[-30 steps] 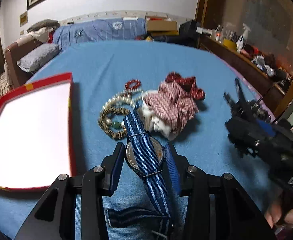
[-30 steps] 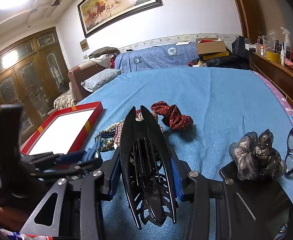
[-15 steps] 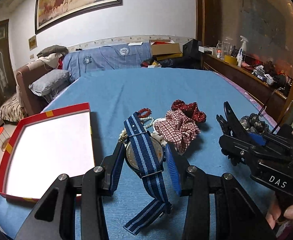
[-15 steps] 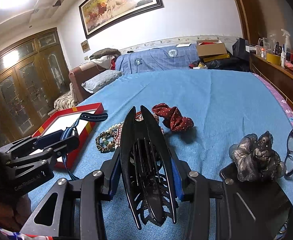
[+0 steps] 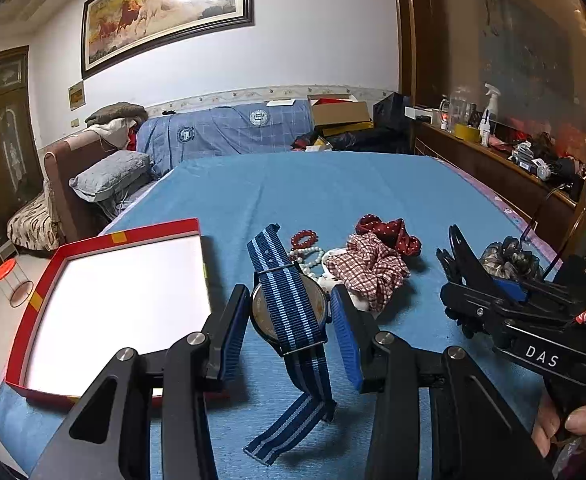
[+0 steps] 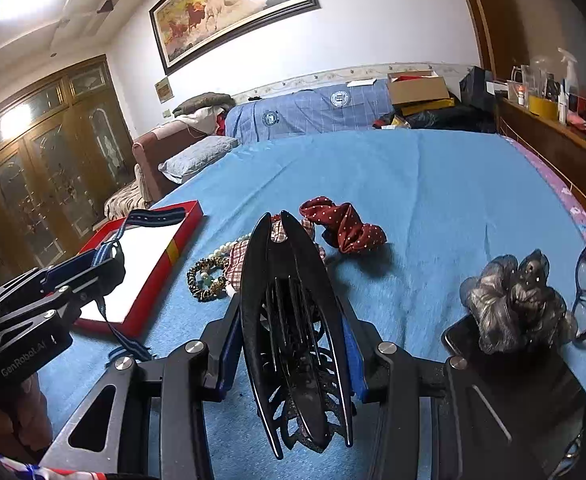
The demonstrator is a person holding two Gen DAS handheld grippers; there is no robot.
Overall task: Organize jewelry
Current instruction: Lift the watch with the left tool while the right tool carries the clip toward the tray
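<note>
Left gripper (image 5: 291, 316) — jaws partly closed, pads clamped on the case of a watch (image 5: 289, 314) with a blue striped strap; watch is lifted off the blue bedspread (image 5: 333, 184), just right of the red-rimmed box (image 5: 113, 240). One strap end sticks up, the other hangs with its tip on or just over the cloth.

Right gripper (image 6: 293, 332) — jaws partly closed on a black claw hair clip (image 6: 295, 320), held well right of the box, low over the bedspread.

Not yet sorted, all right of the box: bead bracelets and pearls (image 6: 209, 276), a checked scrunchie (image 5: 367, 268), a red dotted scrunchie (image 6: 343, 228), a grey scrunchie (image 6: 513, 300) farthest off, resting on a dark flat thing.

Risks, as judged:
- Grip is on the round case edge only; a tilt on the way to the box could let the watch pivot or slip out.
- Hanging strap could catch the box rim and drag the watch askew.
- The two grippers sit near each other; both heading for the box at once could clash.
</note>
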